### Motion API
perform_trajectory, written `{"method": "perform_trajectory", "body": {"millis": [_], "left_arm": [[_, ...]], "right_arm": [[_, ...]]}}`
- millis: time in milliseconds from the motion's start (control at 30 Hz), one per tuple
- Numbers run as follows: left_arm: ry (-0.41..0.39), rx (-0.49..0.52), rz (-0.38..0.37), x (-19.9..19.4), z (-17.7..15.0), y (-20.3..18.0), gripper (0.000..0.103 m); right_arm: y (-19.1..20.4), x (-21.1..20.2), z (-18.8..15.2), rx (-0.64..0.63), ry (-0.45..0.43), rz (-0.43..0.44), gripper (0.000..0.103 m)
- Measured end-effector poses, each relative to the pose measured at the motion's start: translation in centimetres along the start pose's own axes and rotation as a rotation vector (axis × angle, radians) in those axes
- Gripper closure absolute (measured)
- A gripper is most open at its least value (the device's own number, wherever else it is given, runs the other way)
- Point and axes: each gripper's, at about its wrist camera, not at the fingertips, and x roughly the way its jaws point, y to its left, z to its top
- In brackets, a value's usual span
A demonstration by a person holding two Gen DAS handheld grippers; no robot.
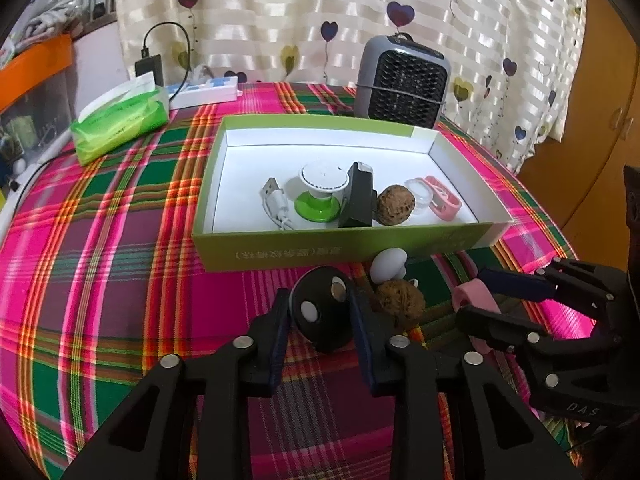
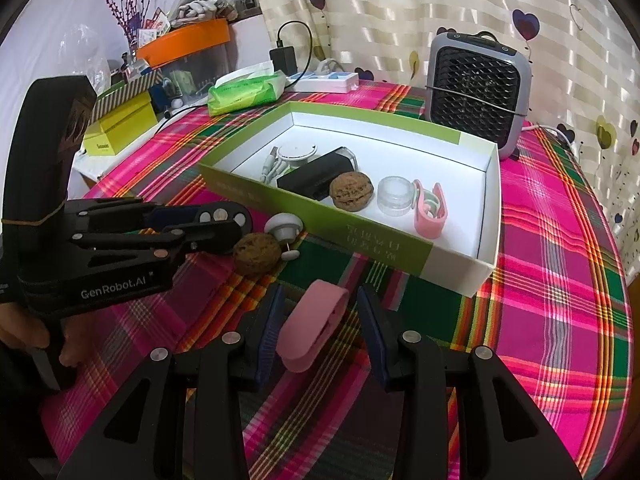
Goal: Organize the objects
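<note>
The box's (image 1: 340,246) near wall stands between the fingers and its white floor; its back half lies bare. A walnut (image 1: 398,300) and white mushroom-shaped piece (image 1: 387,266) crowd the tabletop (image 1: 120,280) before it.

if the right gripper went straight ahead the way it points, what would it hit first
Probably the pink clip, which already lies between the fingers of the right gripper. Past it, the line leads to the near wall of the green box, though depth is hard to judge here.
</note>
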Motion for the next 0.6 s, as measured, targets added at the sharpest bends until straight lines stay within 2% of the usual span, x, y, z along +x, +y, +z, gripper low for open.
{"method": "perform_trajectory", "body": {"millis": [367, 433, 533, 600], "left_arm": [[-0.028, 0.022, 0.001, -0.55, 0.00, -0.42, 0.079], [-0.028, 0.025, -0.001, -0.58, -0.04, -0.44, 0.079], [-0.029, 0.025, -0.001, -0.58, -0.05, -0.45, 0.079], [-0.029, 0.028, -0.002, -0.62, -0.03, -0.51, 0.079]], "right_arm": [[0.32, 0.22, -0.23, -0.020, 0.029, -0.017, 0.065], [0.30, 0.27, -0.21, -0.019, 0.034, -0.018, 0.075], [0.19, 0.30, -0.23, -0.012, 0.039, -0.014, 0.083], [0.29, 0.40, -0.21, -0.016, 0.045, -0.009, 0.084]]}}
